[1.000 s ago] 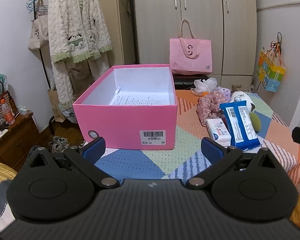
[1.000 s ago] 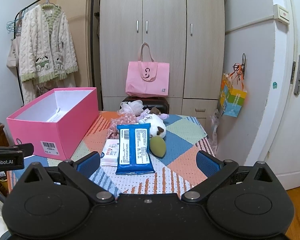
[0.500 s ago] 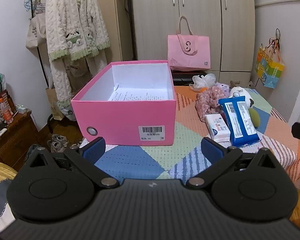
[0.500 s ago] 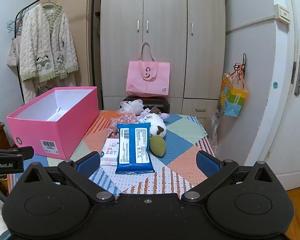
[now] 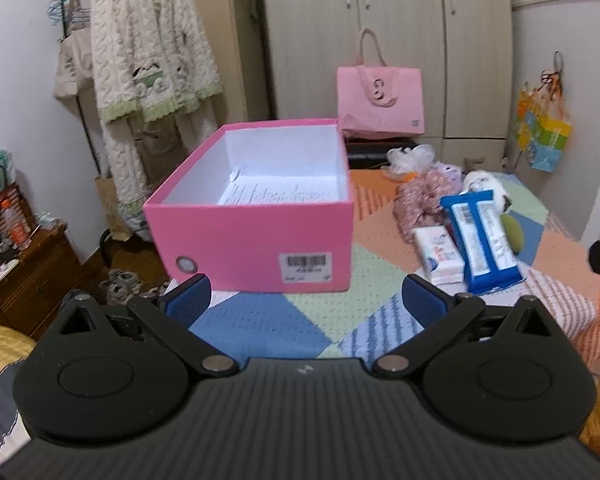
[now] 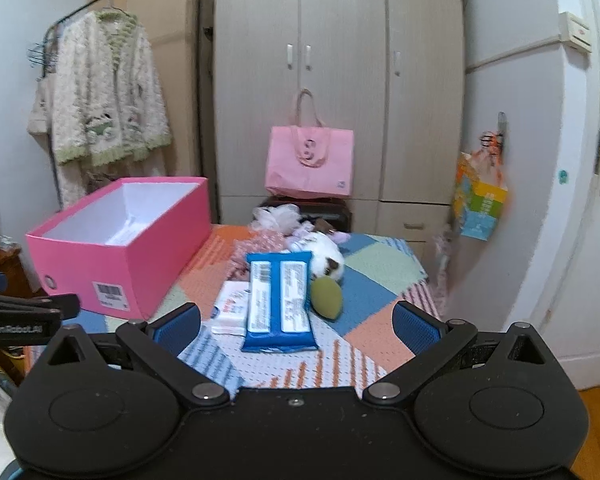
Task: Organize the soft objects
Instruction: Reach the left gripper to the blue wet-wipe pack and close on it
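Note:
An open pink box (image 5: 256, 240) (image 6: 132, 256) holding a sheet of paper stands on the left of a patchwork-covered table (image 5: 320, 300). Right of it lie a blue wipes pack (image 5: 480, 236) (image 6: 278, 300), a small white tissue pack (image 5: 438, 254) (image 6: 230, 308), a green egg-shaped sponge (image 6: 326, 298), a white plush toy (image 6: 326, 256), a pink floral fabric bundle (image 5: 422, 196) and a white mesh puff (image 5: 410, 158). My left gripper (image 5: 306, 306) is open and empty before the box. My right gripper (image 6: 296, 324) is open and empty, just short of the wipes pack.
A pink tote bag (image 6: 310, 164) sits on a dark case against the wardrobe (image 6: 340, 80). A robe (image 5: 148, 60) hangs on a rack at left. A colourful bag (image 6: 480, 204) hangs at right beside a door (image 6: 588, 200). A wooden side table (image 5: 24, 276) stands low left.
Both grippers have moved slightly forward toward the table; the box and the wipes pack look a little nearer. Both stay open, and nothing on the table has moved.

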Demonstrator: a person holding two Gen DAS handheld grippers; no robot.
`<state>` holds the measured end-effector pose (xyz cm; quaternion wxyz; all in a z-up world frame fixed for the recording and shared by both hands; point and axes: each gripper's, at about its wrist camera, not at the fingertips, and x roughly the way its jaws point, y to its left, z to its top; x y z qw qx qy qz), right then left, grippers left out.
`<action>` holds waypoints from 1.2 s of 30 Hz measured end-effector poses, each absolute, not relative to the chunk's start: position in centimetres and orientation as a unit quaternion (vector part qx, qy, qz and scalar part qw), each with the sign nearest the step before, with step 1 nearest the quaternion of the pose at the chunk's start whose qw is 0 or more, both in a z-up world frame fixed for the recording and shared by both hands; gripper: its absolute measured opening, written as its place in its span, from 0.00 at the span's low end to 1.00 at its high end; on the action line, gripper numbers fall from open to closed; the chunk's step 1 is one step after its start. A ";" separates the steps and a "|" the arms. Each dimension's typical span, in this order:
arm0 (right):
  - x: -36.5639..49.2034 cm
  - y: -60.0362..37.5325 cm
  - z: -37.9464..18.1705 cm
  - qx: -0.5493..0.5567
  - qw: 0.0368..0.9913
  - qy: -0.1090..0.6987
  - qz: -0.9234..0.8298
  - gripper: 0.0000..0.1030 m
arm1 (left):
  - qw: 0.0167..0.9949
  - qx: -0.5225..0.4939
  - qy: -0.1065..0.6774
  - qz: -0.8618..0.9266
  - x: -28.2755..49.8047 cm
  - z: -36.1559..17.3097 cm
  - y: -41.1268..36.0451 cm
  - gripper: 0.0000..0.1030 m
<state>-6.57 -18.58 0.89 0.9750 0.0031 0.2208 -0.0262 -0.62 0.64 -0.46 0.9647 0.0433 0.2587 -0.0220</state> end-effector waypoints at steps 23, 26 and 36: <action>1.6 -22.0 -6.2 -0.001 0.978 0.177 0.113 0.99 | 0.940 -0.007 0.258 -0.223 6.9 -2.3 -6.1 0.94; 3.2 -22.1 -7.6 0.000 0.974 0.193 0.122 0.99 | 0.937 -0.029 0.260 -0.232 8.4 -3.3 -6.7 0.92; 7.0 -22.6 -10.4 0.038 0.958 0.243 0.145 0.91 | 0.922 -0.036 0.288 -0.255 12.3 -6.5 -9.1 0.62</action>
